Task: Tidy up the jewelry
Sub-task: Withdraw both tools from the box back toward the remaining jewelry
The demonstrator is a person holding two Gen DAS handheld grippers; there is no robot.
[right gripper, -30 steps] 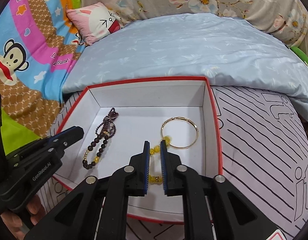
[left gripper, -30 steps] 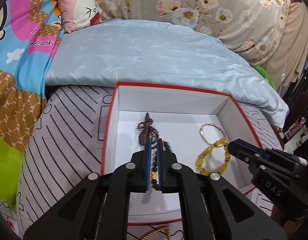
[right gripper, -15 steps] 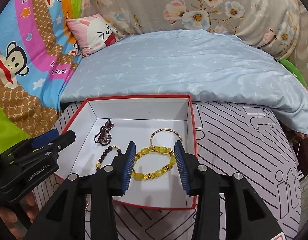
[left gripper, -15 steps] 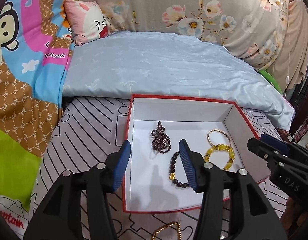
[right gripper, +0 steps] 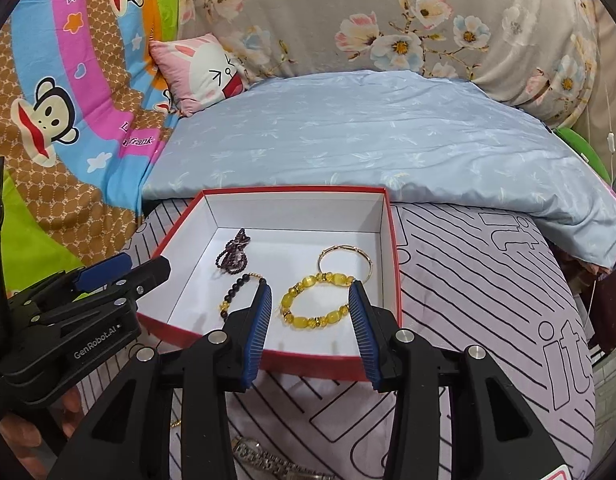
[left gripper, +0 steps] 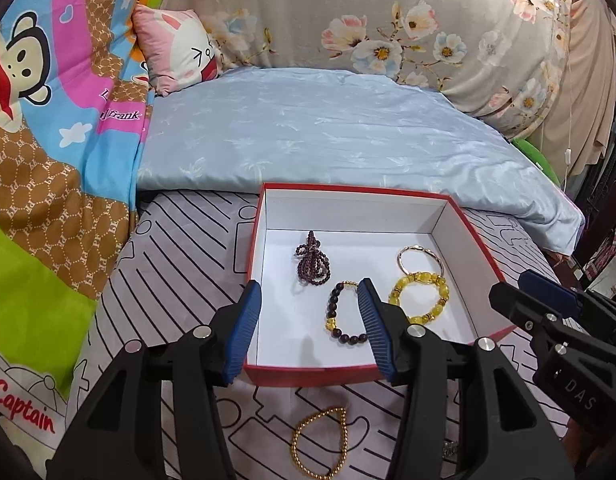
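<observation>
A red box (left gripper: 308, 376) with a white inside lies on the striped sheet. In it are a dark purple bead bundle (left gripper: 313, 260), a dark bead bracelet (left gripper: 340, 316), a yellow bead bracelet (left gripper: 420, 298) and a thin gold bangle (left gripper: 420, 258). My left gripper (left gripper: 309, 286) hovers open over the box's near edge, holding nothing, with the dark bracelet beyond its fingers. My right gripper (right gripper: 310, 287) is open and holds nothing above the yellow bracelet (right gripper: 308, 322) in the box (right gripper: 308, 366). A gold bead bracelet (left gripper: 320, 444) lies on the sheet in front of the box.
A metal watch (right gripper: 268, 460) lies on the sheet near the right gripper's base. A folded light blue quilt (left gripper: 328, 132) sits behind the box, with a pink pillow (left gripper: 180, 52) and floral bedding further back. The cartoon blanket (left gripper: 48, 140) rises at the left.
Both grippers opened, letting go of the dark bracelet and the yellow bracelet inside the box. Both then pulled back and up, so the box looks smaller and further off.
</observation>
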